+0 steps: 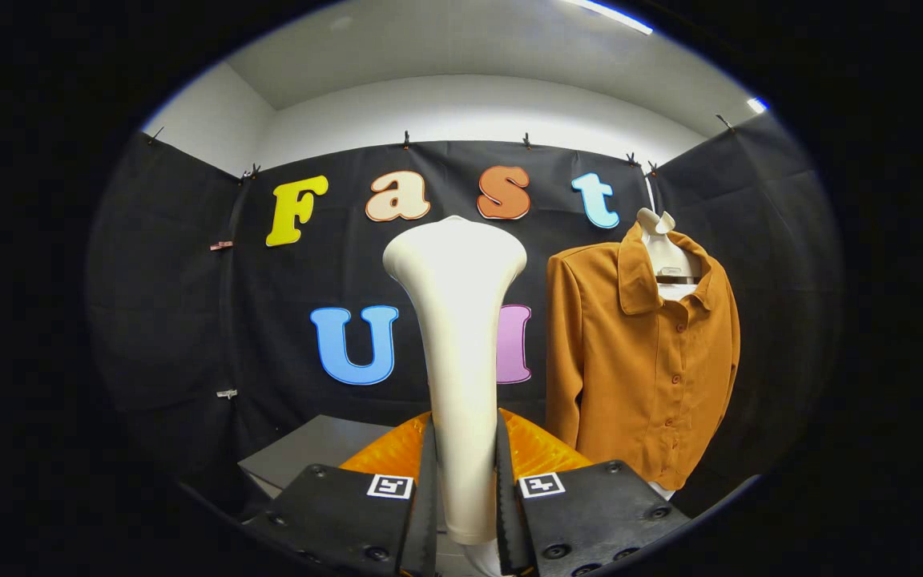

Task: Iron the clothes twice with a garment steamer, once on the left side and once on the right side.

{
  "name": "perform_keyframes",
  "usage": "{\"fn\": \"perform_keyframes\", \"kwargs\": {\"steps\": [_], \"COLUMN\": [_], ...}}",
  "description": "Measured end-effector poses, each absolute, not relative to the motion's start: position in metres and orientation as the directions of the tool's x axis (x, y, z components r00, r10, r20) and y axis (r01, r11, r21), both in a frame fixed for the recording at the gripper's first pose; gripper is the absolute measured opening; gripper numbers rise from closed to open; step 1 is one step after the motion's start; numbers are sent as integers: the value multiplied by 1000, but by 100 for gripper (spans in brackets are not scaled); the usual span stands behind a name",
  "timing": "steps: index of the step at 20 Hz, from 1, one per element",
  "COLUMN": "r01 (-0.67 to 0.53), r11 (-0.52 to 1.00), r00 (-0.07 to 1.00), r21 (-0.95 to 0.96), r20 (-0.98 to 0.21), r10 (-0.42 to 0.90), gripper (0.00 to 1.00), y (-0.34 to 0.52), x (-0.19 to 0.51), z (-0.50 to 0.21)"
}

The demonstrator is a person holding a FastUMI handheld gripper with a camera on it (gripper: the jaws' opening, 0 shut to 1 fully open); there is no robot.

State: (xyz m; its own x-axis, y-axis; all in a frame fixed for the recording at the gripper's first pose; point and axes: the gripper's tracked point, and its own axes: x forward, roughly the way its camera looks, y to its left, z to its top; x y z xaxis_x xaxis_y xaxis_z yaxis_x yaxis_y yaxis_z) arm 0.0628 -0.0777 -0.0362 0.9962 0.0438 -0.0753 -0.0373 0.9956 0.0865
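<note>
Gripper [465,489] is clamped on the garment steamer [455,344]: both fingers [427,497] press the handle from either side, no gap visible between pad and handle.

Steamer orientation: long axis runs straight up from between the fingers, close to vertical, maybe a hair tilted. Narrow handle end sits down in the grip, wide flared head at the top. What faces the camera is the smooth rounded back of the head, so the head seems to point away, toward the booth's back wall. Can't see the steam plate or any holes from here. Bottom of the handle drops below the fingers; what is under it can't be made out.

Shirt [642,361]: orange-brown, buttoned up, collared, hanging upright on a pale hanger form [664,255] against the black wall. It is off to the right of the steamer and beyond it, clearly apart, no contact. Steamer head is not aimed at it; it lines up with the wall left of the shirt. The near sleeve hangs straight down on the side closest to the steamer.

Low behind the fingers: orange ribbed piece [538,449] on both sides of the handle, can't tell what it is. Grey table [309,453] corner to the left of it, beyond the left finger.
</note>
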Motion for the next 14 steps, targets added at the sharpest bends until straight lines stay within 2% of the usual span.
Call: {"fn": "perform_keyframes", "kwargs": {"steps": [14], "r01": [-49], "r11": [997], "r00": [997], "r21": [64], "r20": [-56], "r10": [53], "gripper": [33], "y": [-73], "x": [59], "z": [-33]}}
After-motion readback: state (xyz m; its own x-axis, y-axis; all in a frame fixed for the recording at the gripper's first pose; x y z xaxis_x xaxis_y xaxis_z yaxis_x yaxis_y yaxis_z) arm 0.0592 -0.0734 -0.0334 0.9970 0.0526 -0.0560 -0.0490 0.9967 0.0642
